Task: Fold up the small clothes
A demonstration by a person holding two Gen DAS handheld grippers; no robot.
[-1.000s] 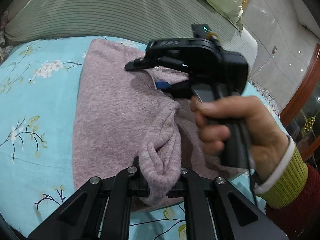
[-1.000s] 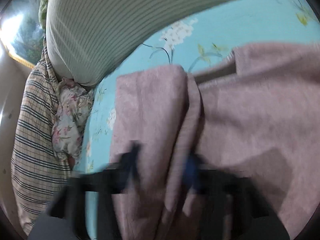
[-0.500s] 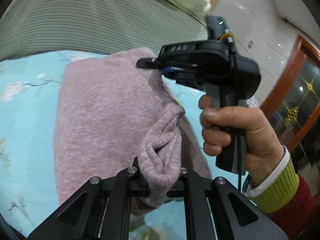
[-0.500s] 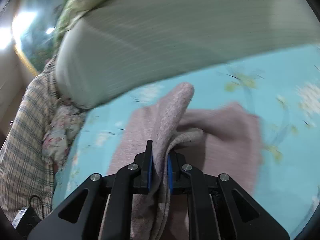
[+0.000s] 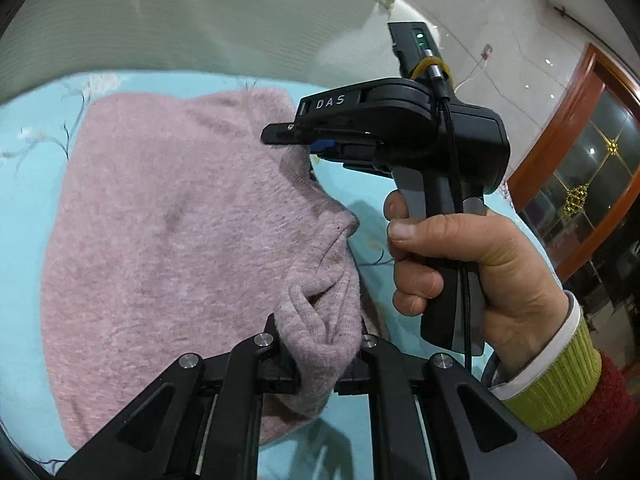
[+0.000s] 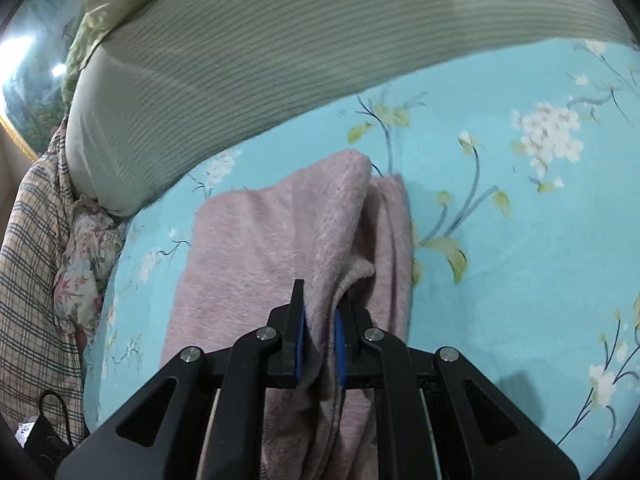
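Observation:
A pink knitted sweater (image 5: 168,232) lies on the light blue floral bedsheet (image 5: 24,184), with one side lifted off it. My left gripper (image 5: 320,356) is shut on a bunched, ribbed edge of the sweater at the near side. My right gripper (image 6: 318,340) is shut on a folded edge of the same sweater (image 6: 248,256). It also shows in the left wrist view (image 5: 308,148), held in a hand to the right, pinching the sweater's far right edge.
A striped grey-green bolster (image 6: 280,52) runs along the far side of the bed. A plaid cloth (image 6: 28,272) and a floral cloth (image 6: 86,264) lie at the left. A tiled wall (image 5: 500,40) and a wooden door frame (image 5: 568,128) stand to the right.
Both grippers have kept their hold and lifted the sweater's edge up and over to the left. The sweater's visible part on the bed has narrowed as its right side folds over.

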